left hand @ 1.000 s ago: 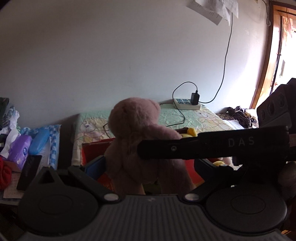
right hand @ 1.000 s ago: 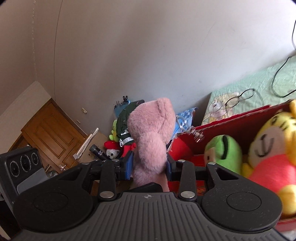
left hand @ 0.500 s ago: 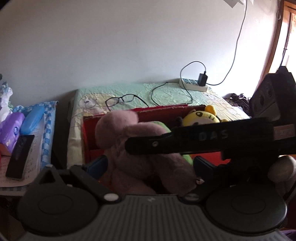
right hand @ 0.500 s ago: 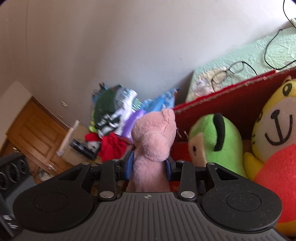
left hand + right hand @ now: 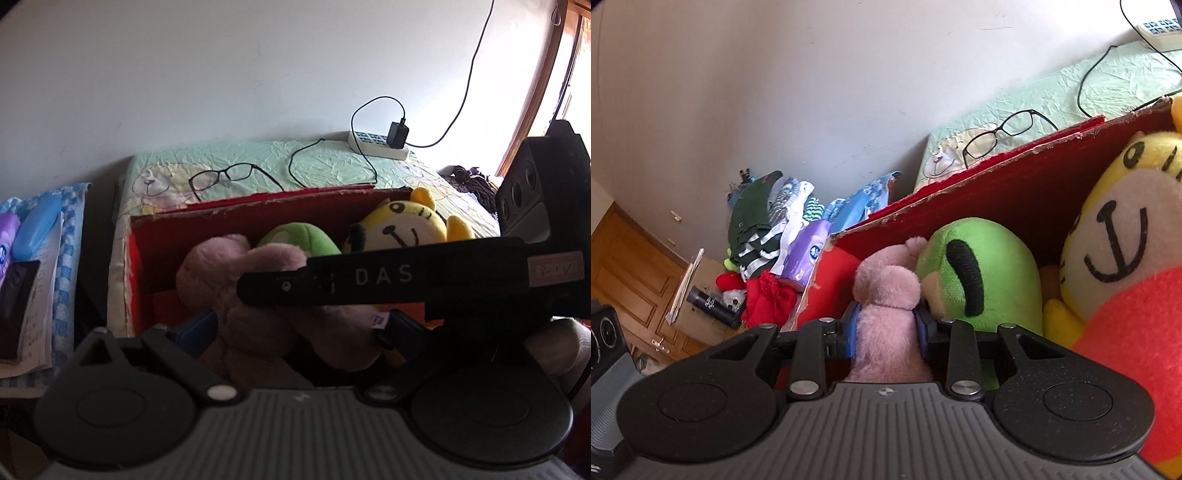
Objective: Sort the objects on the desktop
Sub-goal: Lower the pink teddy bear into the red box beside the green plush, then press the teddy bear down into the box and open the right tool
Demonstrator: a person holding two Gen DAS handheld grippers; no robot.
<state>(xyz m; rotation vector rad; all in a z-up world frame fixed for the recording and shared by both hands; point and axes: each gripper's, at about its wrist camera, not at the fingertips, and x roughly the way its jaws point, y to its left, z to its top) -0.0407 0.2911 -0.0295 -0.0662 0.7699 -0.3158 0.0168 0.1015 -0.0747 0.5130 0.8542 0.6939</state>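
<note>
A: Ahead of the right gripper [image 5: 886, 328]?
B: An open red cardboard box [image 5: 1015, 177], then a yellow plush tiger [image 5: 1115, 240], then a green plush toy [image 5: 982, 280] touching its right finger.
A: Its grip?
B: Clamped on the fuzzy pink plush bear [image 5: 886, 295], inside the box's left end. The left gripper [image 5: 295, 328] straddles the bear, wide.

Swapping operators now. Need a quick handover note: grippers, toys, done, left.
Right hand-held gripper: shut on the pink plush bear, lowered inside the red cardboard box.
Left hand-held gripper: fingers either side of the bear's body; grip unclear.
Box: green plush toy and yellow plush tiger in a red shirt already in, bear against the green one.
Left: release the bear and withdraw. Black-framed glasses lie on the green cloth behind the box.
</note>
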